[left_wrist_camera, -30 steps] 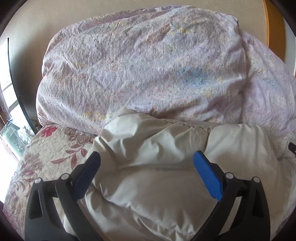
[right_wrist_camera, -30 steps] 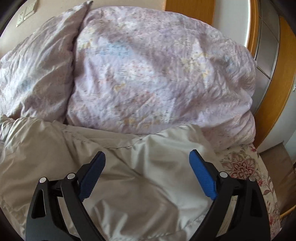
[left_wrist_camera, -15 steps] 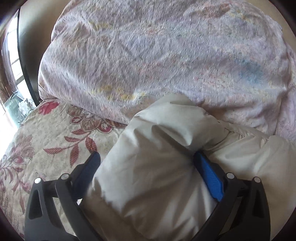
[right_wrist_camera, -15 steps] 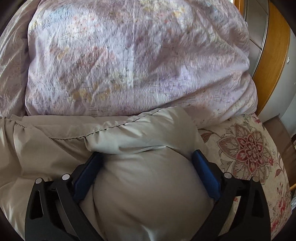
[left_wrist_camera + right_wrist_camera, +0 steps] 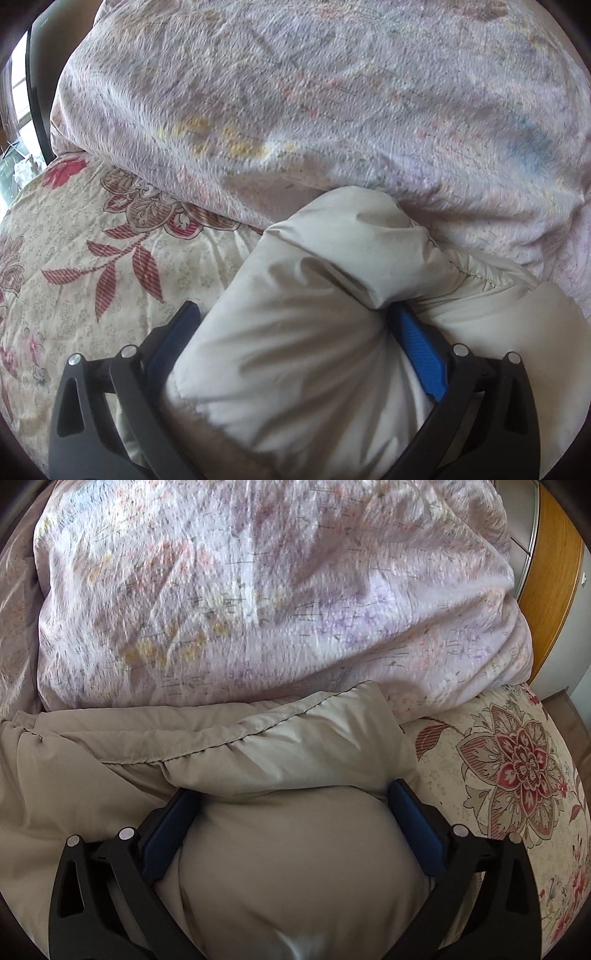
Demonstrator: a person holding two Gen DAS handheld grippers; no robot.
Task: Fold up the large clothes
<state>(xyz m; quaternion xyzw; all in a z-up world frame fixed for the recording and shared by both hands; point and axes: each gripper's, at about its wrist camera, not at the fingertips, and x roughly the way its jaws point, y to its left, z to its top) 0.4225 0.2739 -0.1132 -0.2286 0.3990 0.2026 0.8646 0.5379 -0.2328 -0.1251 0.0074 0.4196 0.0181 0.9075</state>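
1. Left gripper [image 5: 291, 325] stands with its blue pads wide apart, and a puffy fold of the beige padded garment [image 5: 295, 350] bulges up between them. The fabric touches both pads, but I cannot tell whether they are pinching it or only straddling it.
2. My right gripper [image 5: 291, 801] shows the same: pads spread wide, a rounded bulge of the garment filling the gap and pressing against both. Whether it is gripped I cannot say.
3. I see the garment lying on the floral bedspread [image 5: 74, 258], its far edge pushed up against the lilac patterned duvet [image 5: 314, 110] heaped behind it.
4. From the right wrist, a stitched hem runs across the garment just beyond the pads, and the bedspread shows bare to the right of it.
5. A wooden panel [image 5: 550, 590] stands at the far right edge.
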